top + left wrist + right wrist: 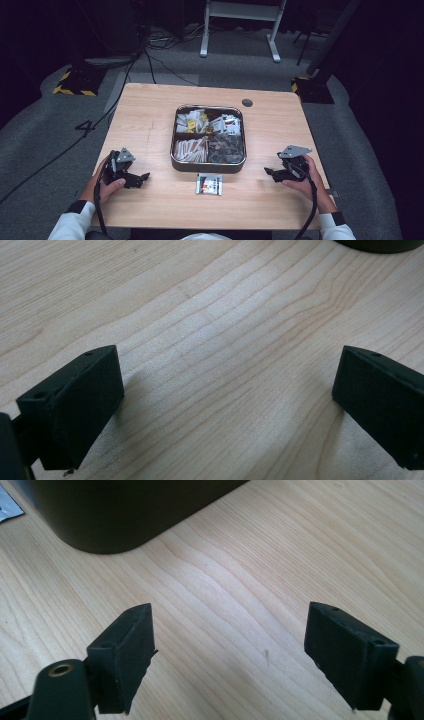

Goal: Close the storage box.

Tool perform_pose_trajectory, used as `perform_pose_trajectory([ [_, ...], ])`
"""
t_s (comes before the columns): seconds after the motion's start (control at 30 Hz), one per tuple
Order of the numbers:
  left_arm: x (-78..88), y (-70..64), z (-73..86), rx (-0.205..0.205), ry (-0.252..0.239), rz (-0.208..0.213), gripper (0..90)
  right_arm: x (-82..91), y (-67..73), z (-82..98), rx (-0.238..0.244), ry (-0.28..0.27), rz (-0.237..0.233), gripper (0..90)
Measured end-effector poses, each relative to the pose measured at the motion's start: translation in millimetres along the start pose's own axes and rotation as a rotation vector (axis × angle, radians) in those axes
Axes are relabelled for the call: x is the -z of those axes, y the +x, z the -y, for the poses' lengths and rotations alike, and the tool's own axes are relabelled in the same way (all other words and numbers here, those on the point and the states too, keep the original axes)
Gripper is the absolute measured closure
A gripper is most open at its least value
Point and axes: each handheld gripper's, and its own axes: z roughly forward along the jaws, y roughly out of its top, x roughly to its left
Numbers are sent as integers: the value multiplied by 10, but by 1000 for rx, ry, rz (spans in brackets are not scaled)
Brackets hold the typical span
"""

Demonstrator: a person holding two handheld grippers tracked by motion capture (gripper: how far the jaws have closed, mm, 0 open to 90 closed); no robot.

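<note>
A dark metal tray (208,165) with four compartments of small packets sits in the middle of the wooden table. One packet (209,184) lies flat just in front of it. My left gripper (141,179) rests low on the table at the front left, open, with bare wood between its fingers (75,410). My right gripper (270,173) rests at the front right, also open, empty, its fingers (125,655) spread wide. The tray's dark wall (125,510) rises just ahead of the right gripper.
A small dark round disc (247,103) lies on the table behind the tray. The table's edge (210,226) runs close behind both hands. Cables and stand legs (240,30) cross the grey floor beyond the table.
</note>
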Motion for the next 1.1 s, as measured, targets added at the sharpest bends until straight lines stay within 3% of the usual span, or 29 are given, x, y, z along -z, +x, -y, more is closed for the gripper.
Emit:
perform_pose_trajectory([
  [0.53, 0, 0, 0, 0, 0, 0, 4, 13, -116, 468, -118, -3, 22, 205],
  [0.7, 0, 0, 0, 0, 0, 0, 4, -4, -128, 595, -188, -48, 7, 194],
  [1.1, 0, 0, 1, 0, 0, 0, 4, -3, -137, 627, -198, -67, 17, 190],
])
